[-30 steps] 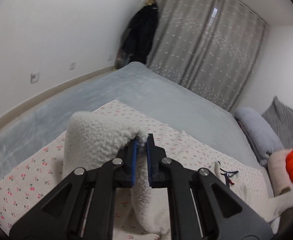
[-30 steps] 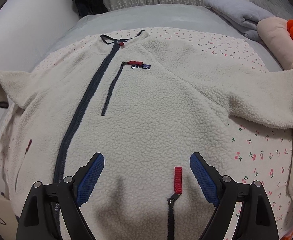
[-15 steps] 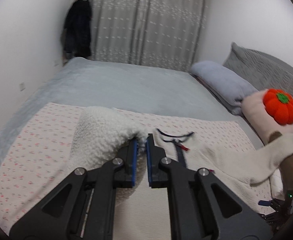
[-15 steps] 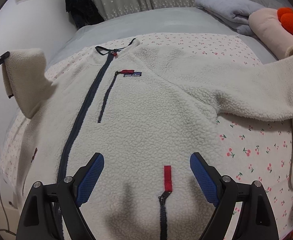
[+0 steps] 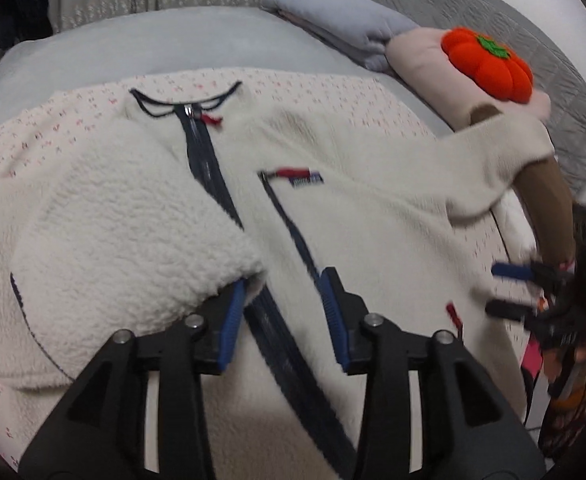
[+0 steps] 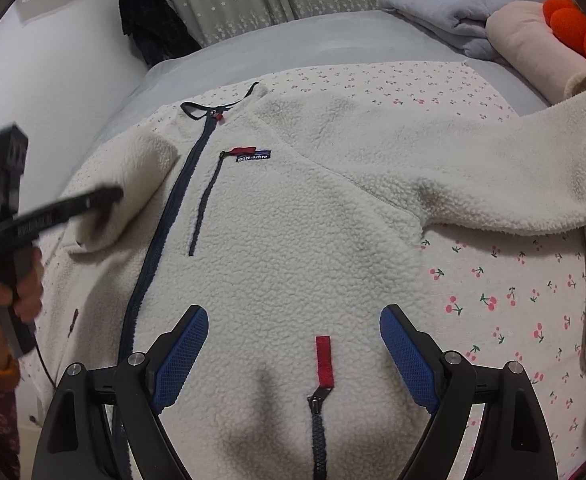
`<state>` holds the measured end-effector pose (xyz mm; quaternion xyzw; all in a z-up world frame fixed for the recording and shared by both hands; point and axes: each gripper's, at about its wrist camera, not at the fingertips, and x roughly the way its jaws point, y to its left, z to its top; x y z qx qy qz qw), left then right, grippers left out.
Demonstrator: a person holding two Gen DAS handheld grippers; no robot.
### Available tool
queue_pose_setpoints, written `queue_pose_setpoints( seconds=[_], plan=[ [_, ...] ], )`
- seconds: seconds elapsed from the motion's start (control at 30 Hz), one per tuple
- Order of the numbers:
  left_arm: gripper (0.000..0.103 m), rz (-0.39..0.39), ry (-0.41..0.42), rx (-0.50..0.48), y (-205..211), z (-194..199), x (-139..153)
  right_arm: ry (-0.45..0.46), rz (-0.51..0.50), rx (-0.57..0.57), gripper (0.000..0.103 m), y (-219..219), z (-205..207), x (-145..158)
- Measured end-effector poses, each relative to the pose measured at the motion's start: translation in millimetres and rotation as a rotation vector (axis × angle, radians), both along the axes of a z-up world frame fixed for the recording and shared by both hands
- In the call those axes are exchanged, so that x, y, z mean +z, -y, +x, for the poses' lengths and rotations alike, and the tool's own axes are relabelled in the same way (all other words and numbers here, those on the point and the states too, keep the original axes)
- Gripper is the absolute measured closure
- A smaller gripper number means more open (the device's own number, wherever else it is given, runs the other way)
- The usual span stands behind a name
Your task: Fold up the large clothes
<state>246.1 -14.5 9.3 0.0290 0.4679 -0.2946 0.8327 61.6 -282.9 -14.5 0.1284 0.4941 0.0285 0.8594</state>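
A cream fleece jacket (image 6: 293, 220) with a navy zip lies face up on the bed. Its left sleeve (image 5: 133, 248) is folded inward over the chest, up to the zip. My left gripper (image 5: 283, 288) hovers over the zip with its jaws opening. The sleeve's cuff still brushes the left pad, but nothing is pinched. From the right wrist view the left gripper (image 6: 109, 196) shows at the sleeve's end (image 6: 133, 184). My right gripper (image 6: 293, 320) hangs open over the hem, around a red zip tab (image 6: 324, 360). The other sleeve (image 6: 493, 168) stretches out to the right.
A cherry-print sheet (image 6: 513, 280) covers the grey bed under the jacket. A folded grey blanket (image 6: 445, 12), a pink pillow (image 5: 425, 64) and an orange pumpkin plush (image 5: 489, 64) sit at the back right. Dark clothes (image 6: 149, 20) hang by the curtain. A hand (image 6: 21, 292) holds the left gripper.
The left gripper swung right and down, carrying the sleeve across onto the jacket's chest, and its jaws have parted from the cuff. The right gripper stays open over the hem.
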Motion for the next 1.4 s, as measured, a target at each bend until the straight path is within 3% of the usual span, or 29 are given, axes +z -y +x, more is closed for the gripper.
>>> queue_pose_setpoints(
  seconds=[0.03,0.1,0.2,0.33,0.47,0.57,0.73,0.87,0.93,1.0,1.1,1.2,1.33,1.4],
  plan=[
    [0.053,0.000,-0.002,-0.005,-8,-5,-1,-0.001,0.002,0.005,0.013,-2,2,0],
    [0.033,-0.002,0.008,-0.007,-24,-14,3,0.002,-0.001,0.019,0.013,-7,6,2],
    [0.029,0.005,0.047,0.029,-56,-30,10,0.011,-0.016,0.052,0.013,-22,15,6],
    [0.029,-0.008,0.071,0.151,-117,-35,15,0.046,-0.062,0.123,0.013,-60,33,16],
    [0.029,-0.016,0.067,0.343,-182,-33,10,0.116,-0.142,0.250,0.013,-121,49,26],
    [0.029,-0.052,0.040,0.426,-218,-32,-2,0.193,-0.220,0.392,0.013,-175,55,29],
    [0.032,-0.043,-0.014,0.467,-242,-30,-34,0.257,-0.459,0.611,0.013,-256,70,8],
    [0.049,-0.036,-0.039,0.464,-244,-23,-50,0.269,-0.714,0.656,0.015,-295,95,-21],
    [0.056,-0.047,-0.060,0.474,-246,-16,-56,0.290,-0.794,0.647,0.029,-305,111,-28],
    [0.066,-0.040,-0.075,0.494,-247,-9,-63,0.273,-0.737,0.611,0.064,-302,129,-23],
    [0.076,-0.028,-0.084,0.512,-249,-8,-67,0.253,-0.484,0.482,0.083,-265,151,4],
    [0.078,-0.039,-0.065,0.512,-252,-12,-66,0.255,-0.289,0.284,0.087,-202,156,31],
    [0.078,-0.044,-0.067,0.502,-255,-13,-65,0.182,-0.062,0.160,0.087,-124,156,30],
    [0.078,-0.045,-0.071,0.497,-256,-15,-63,0.125,0.060,0.119,0.076,-88,150,17]
  ],
)
